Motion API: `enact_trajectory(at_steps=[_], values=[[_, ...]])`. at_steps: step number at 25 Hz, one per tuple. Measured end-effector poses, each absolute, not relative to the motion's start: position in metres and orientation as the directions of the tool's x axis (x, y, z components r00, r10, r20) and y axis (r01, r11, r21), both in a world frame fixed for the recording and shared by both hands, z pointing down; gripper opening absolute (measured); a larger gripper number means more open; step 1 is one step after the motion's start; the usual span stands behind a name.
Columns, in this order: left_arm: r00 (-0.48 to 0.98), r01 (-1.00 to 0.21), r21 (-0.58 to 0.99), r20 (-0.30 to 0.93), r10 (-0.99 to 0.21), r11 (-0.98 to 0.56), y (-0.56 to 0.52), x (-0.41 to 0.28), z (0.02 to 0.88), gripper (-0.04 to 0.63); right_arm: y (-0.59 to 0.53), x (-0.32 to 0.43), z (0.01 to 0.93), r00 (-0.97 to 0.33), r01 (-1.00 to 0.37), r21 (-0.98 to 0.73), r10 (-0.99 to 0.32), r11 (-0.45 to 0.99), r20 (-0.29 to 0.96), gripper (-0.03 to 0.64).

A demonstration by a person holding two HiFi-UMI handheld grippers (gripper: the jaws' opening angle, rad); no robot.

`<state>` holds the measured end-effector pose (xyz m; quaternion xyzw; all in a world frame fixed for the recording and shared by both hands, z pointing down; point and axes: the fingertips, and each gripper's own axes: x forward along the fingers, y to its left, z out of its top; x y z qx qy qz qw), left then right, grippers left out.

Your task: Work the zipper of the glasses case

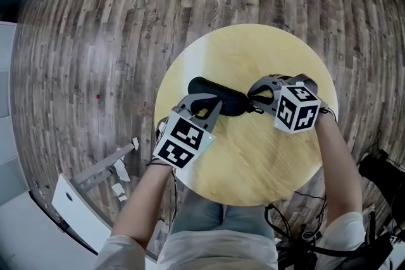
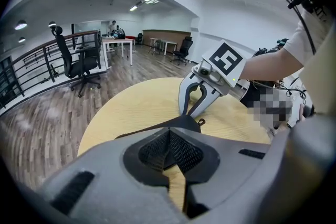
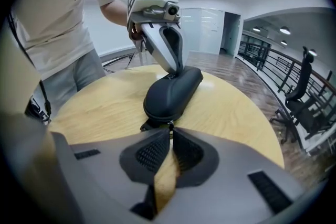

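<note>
Head view: left tongs (image 1: 211, 105), right tongs (image 1: 255, 98) pinch glasses case (image 1: 218, 93) ends.

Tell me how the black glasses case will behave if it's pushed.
The glasses case looks like a stiff moulded shell, so it should hold shape. Its low body on the smooth table would probably slide, not tip.

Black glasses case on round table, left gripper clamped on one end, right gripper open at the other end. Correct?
One thing is wrong: the right gripper is not open. The right gripper view shows its jaws shut on the zipper pull of the glasses case. The rest stands: the case lies on the round table, with the left gripper clamped on its other end.
</note>
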<state>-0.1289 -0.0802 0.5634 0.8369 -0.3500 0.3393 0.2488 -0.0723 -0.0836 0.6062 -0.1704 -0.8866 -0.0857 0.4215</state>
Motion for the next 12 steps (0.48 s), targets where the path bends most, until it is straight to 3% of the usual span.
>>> enact_trajectory(at_steps=[9, 12], values=[[0.518, -0.754, 0.169, 0.747, -0.417, -0.635, -0.0794, -0.1295, 0.5637, 0.006, -0.0782, -0.0734, 0.6025, -0.618, 0.365, -0.002, 0.244, 0.931, 0.747, 0.022], [0.516, -0.756, 0.168, 0.748, -0.418, -0.633, -0.0787, -0.1273, 0.5634, 0.006, -0.0796, -0.0745, 0.6019, -0.612, 0.382, 0.009, 0.246, 0.924, 0.752, 0.062]])
